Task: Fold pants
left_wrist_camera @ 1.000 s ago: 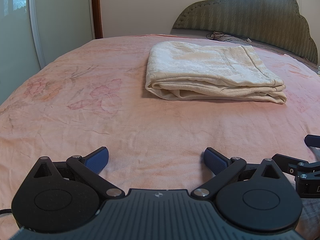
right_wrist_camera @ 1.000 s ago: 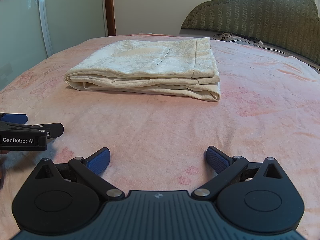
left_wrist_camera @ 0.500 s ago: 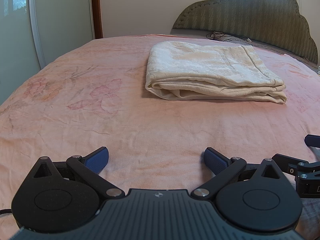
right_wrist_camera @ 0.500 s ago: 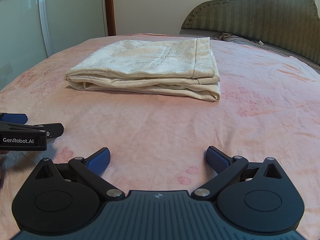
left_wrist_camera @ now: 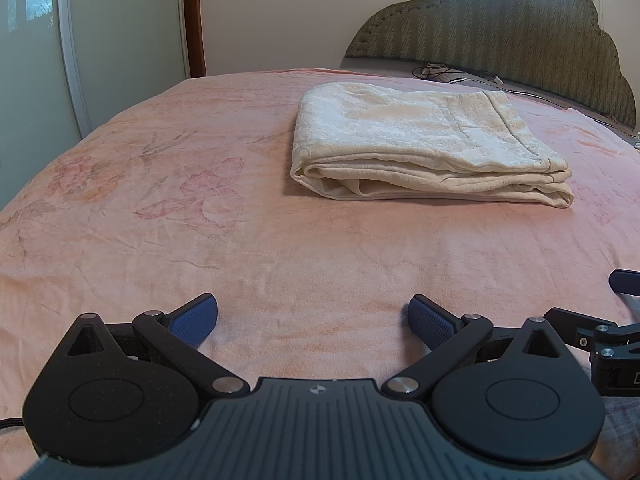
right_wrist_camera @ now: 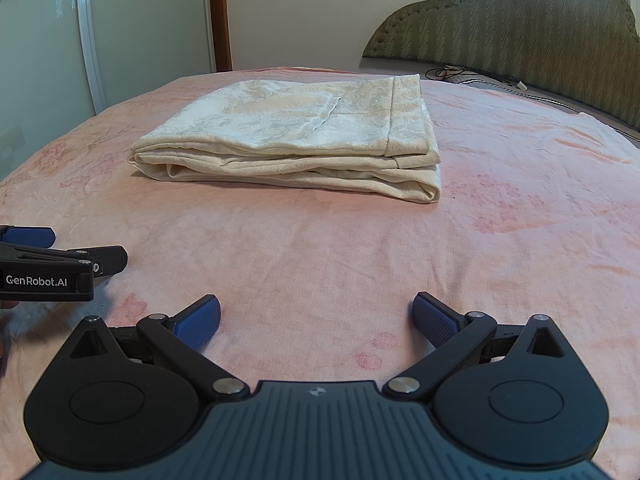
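The left gripper (left_wrist_camera: 313, 318) sits at the bottom of its own view with its blue-padded fingers (left_wrist_camera: 195, 319) spread wide, holding nothing, low over the pink bed (left_wrist_camera: 160, 208). The right gripper (right_wrist_camera: 316, 318) is likewise spread wide and empty at the bottom of its view. Each shows at the edge of the other's frame: the right one at the lower right, the left one at the left edge, just beside each other. The cream pants (left_wrist_camera: 420, 144) lie folded into a flat stacked rectangle on the bed, well apart from both grippers, in the upper middle of each frame (right_wrist_camera: 296, 140). Behind them stands a green quilted headboard (left_wrist_camera: 520, 40) at upper right.
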